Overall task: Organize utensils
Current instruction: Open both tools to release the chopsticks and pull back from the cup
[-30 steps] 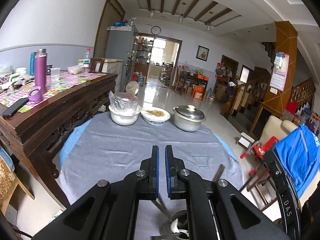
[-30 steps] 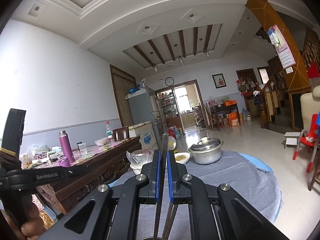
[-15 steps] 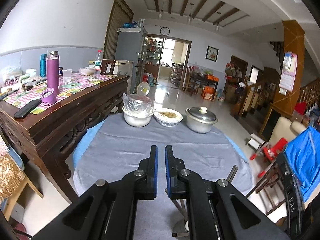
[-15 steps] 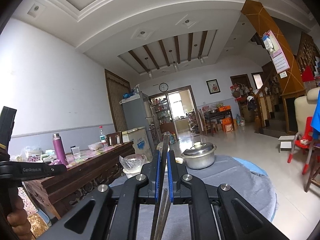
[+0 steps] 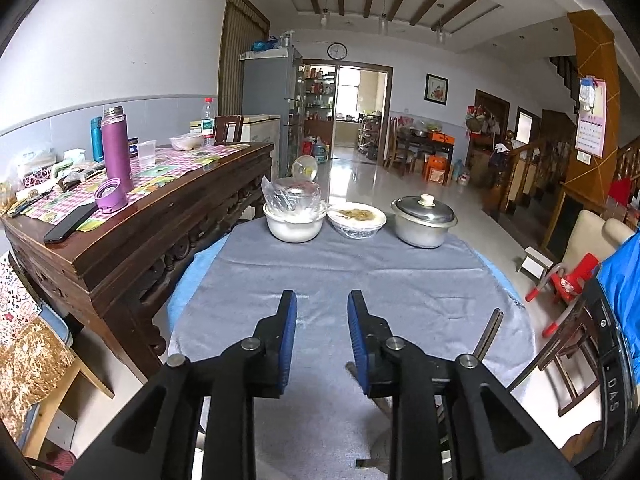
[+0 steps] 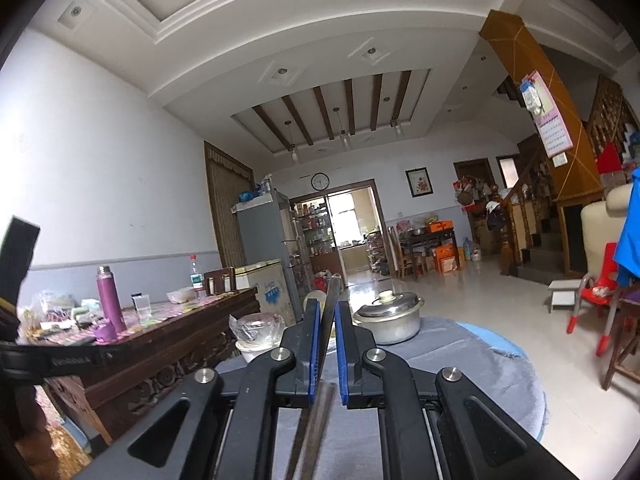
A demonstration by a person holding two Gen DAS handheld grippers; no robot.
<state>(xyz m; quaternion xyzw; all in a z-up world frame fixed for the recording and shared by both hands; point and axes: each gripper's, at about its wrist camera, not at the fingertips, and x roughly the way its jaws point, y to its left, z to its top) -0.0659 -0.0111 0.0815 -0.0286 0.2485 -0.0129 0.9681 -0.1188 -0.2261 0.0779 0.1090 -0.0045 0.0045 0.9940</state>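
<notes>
My left gripper (image 5: 322,300) hangs over the grey cloth (image 5: 360,272) of the round table, its jaws opening with nothing between the blue pads. Under its fingers a round metal container (image 5: 380,446) shows only in part, with a utensil handle (image 5: 354,368) poking out beside it. My right gripper (image 6: 327,306) is shut on a pair of dark chopsticks (image 6: 333,286), which run between its pads and stick out past the tips. In the left wrist view the chopsticks (image 5: 490,332) rise at the right, next to the right gripper's body (image 5: 610,384).
At the table's far edge stand a white bowl covered in plastic (image 5: 294,222), a dish of food (image 5: 356,220) and a lidded metal pot (image 5: 424,220). A dark wooden sideboard (image 5: 152,232) with a purple flask (image 5: 116,152) flanks the left. A red chair (image 5: 568,284) stands right.
The left gripper's jaws have gone from shut to parted, and its view has tipped slightly. The right gripper still holds the chopsticks in the same spot.
</notes>
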